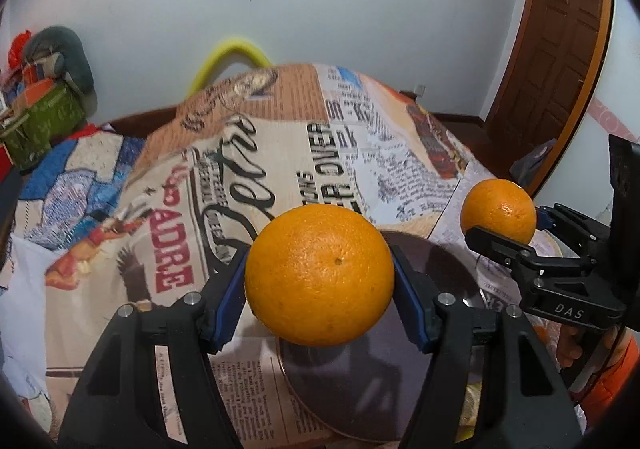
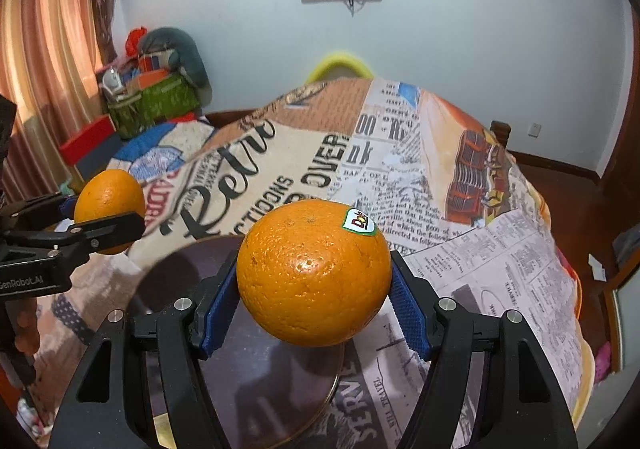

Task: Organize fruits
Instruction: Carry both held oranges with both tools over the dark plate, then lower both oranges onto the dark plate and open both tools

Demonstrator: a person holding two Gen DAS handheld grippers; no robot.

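Two oranges held aloft, one per claw.

Plain orange (image 1: 319, 275) clamped in left claw (image 1: 319, 285), stickered orange (image 2: 314, 273) in right claw (image 2: 314, 281), both above dark plate (image 1: 380, 381). Firm, round, likely roll-prone; pads grip widest sides.

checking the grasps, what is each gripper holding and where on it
Left gripper holds a plain orange, pads on its opposite sides. Right gripper holds the stickered orange the same way, by its sides.
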